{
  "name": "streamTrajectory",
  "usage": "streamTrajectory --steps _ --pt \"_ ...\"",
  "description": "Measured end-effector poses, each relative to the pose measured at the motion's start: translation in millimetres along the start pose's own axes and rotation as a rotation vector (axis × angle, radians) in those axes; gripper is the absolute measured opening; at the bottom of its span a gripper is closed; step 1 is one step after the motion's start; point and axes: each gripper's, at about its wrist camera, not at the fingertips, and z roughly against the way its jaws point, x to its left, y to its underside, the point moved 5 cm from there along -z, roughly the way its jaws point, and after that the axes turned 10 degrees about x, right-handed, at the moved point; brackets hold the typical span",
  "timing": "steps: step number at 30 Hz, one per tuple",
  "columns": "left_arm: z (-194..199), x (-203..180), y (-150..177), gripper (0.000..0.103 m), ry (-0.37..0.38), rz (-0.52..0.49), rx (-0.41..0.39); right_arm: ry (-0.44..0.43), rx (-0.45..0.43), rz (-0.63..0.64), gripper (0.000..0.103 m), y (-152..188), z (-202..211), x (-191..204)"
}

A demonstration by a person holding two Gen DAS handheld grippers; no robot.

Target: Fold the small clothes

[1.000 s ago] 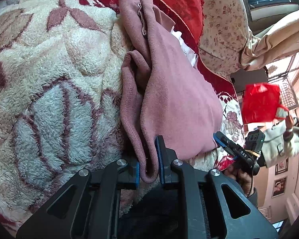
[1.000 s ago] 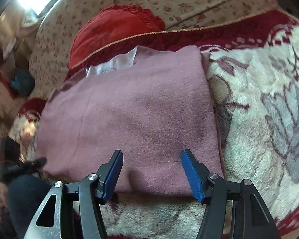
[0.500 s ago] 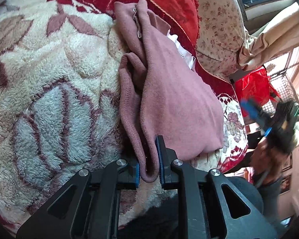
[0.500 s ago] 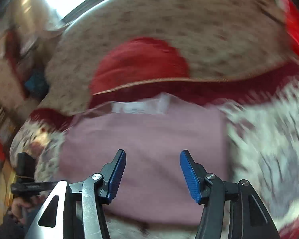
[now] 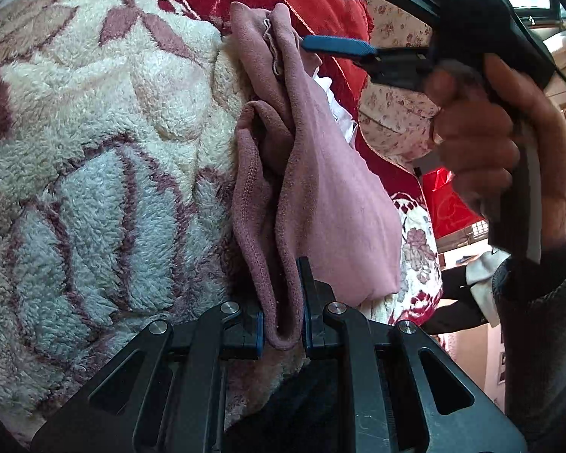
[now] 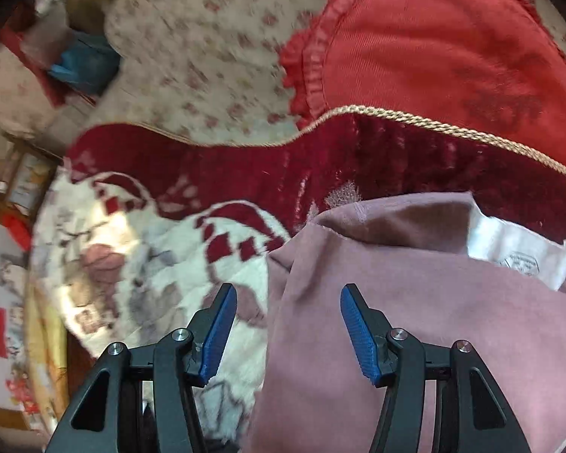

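A folded dusty-pink garment (image 5: 320, 196) lies on a plush floral blanket (image 5: 94, 151), with a white label showing at its far end (image 6: 517, 249). My left gripper (image 5: 281, 324) is shut on the near bunched hem of the garment. My right gripper (image 6: 286, 324) stands open above the garment's far left corner (image 6: 415, 321), nothing pinched between its blue pads. In the left wrist view the right gripper (image 5: 336, 11) hovers over the garment's far end, held by a hand (image 5: 483, 151).
A red frilled cushion (image 6: 452, 45) and a floral-print pillow (image 6: 207, 56) lie beyond the blanket's dark red border (image 6: 358, 158). A red bag (image 5: 445, 200) and room clutter show at the right of the left wrist view.
My right gripper swung from the garment's near edge over to its far end by the label. The left gripper has kept its hold and hardly moved.
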Motion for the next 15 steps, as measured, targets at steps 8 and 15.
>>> streamTrajectory --steps 8,15 --pt "5.6 8.2 -2.4 0.013 0.036 0.015 0.004 0.190 0.072 0.161 0.055 -7.0 -25.3 30.8" --pt "7.0 3.6 -2.3 0.013 0.019 0.037 0.000 0.386 0.100 0.222 0.035 -7.8 -42.8 20.5"
